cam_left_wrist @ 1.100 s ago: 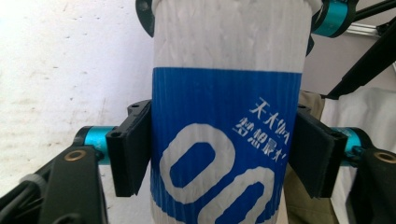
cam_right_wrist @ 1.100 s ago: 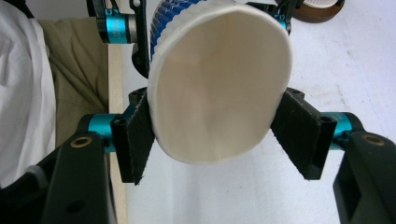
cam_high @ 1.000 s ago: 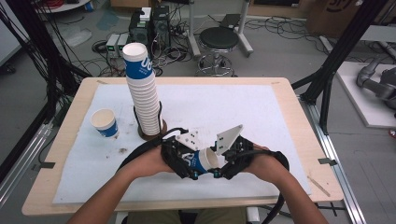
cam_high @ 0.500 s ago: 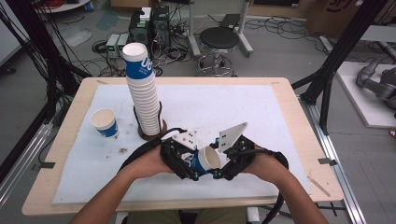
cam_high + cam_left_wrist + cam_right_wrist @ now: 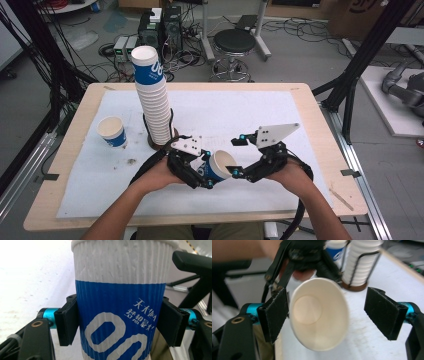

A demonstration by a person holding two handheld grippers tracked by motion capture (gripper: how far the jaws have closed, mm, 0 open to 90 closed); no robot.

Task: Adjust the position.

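A blue-and-white ribbed paper cup point(image 5: 220, 166) point(image 5: 120, 302) lies sideways just above the table, mouth toward the right. My left gripper point(image 5: 206, 173) point(image 5: 118, 325) is shut on its body, one pad point(image 5: 66, 325) pressed to each side. My right gripper point(image 5: 237, 156) point(image 5: 329, 313) faces the cup's open mouth point(image 5: 319, 315) and stands open. Its left pad point(image 5: 274, 313) sits next to the rim and its right pad point(image 5: 384, 312) is well apart. A tall stack of like cups point(image 5: 152, 95) point(image 5: 362, 262) stands in a wire holder behind the left gripper.
A single upright cup point(image 5: 112, 131) stands at the left of the white mat point(image 5: 240, 112) that covers the wooden table point(image 5: 312, 107). Both forearms come in from the front edge. Black frame posts, cables and a stool lie beyond the table.
My right gripper has drawn back to the right from the cup's mouth and its jaws stand wider. The left gripper and its cup have shifted slightly right.
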